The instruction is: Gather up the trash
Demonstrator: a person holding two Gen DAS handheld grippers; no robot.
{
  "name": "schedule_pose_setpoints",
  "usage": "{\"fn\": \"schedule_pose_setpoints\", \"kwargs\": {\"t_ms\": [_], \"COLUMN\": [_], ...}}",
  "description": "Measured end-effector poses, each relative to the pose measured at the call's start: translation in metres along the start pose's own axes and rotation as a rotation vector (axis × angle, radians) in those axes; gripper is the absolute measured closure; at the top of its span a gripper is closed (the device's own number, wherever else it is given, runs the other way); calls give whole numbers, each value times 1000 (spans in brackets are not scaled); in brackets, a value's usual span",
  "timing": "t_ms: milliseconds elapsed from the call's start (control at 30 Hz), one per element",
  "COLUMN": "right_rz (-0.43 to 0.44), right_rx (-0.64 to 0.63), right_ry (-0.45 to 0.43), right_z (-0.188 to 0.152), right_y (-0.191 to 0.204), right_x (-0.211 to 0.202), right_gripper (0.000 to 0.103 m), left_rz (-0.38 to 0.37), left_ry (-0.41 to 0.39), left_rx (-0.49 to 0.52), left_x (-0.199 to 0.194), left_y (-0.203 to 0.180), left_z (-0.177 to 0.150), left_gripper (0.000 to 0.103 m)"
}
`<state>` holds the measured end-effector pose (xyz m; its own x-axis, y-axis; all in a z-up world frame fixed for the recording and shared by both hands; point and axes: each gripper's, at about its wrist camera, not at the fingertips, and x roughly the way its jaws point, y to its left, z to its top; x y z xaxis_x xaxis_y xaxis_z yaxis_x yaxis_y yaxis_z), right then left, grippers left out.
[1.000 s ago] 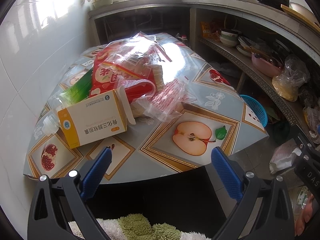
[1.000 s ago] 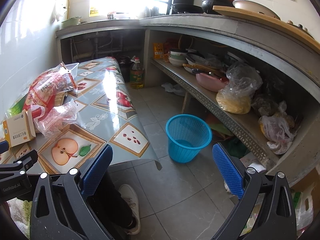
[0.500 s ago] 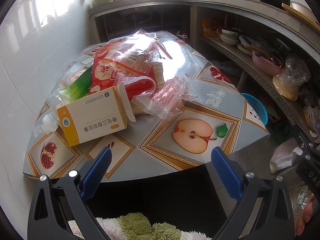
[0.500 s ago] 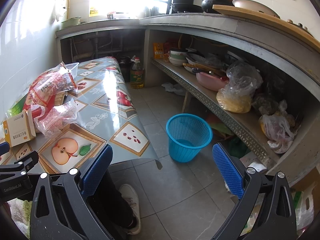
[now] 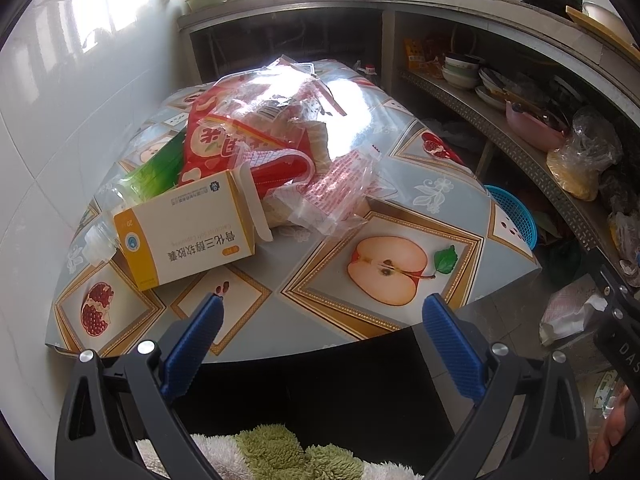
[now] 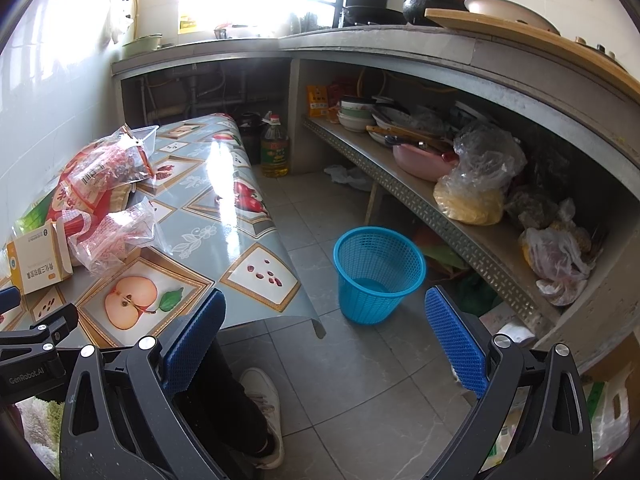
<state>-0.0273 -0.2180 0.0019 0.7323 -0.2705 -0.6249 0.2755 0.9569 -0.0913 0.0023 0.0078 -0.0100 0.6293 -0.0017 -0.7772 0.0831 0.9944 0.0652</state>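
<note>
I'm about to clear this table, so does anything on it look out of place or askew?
Yes. Trash is heaped at the table's wall side: a white and orange carton lies askew with its end flap open, propped on a clear bottle, against crumpled plastic bags. The blue basket looks empty.

Blue basket (image 6: 379,276); fruit-patterned tablecloth (image 5: 400,208).

the green bottle (image 5: 154,170) hides partly under the red bag (image 5: 224,140). the small print on the box (image 5: 188,228) is too tiny to read.
</note>
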Motion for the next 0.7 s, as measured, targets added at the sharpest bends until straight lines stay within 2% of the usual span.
{"fn": "schedule_pose_setpoints", "kwargs": {"t_ms": [700], "right_rz": [5], "right_rx": [3], "right_ry": [0], "right_z": [-1], "right_y": [1], "right_x": [0], "right_gripper": [7], "left_rz": [3], "left_ry": [12], "left_rx": [-4], "left_x": [2], "left_y": [2], "left_z": [-1], "left_gripper": [5]}}
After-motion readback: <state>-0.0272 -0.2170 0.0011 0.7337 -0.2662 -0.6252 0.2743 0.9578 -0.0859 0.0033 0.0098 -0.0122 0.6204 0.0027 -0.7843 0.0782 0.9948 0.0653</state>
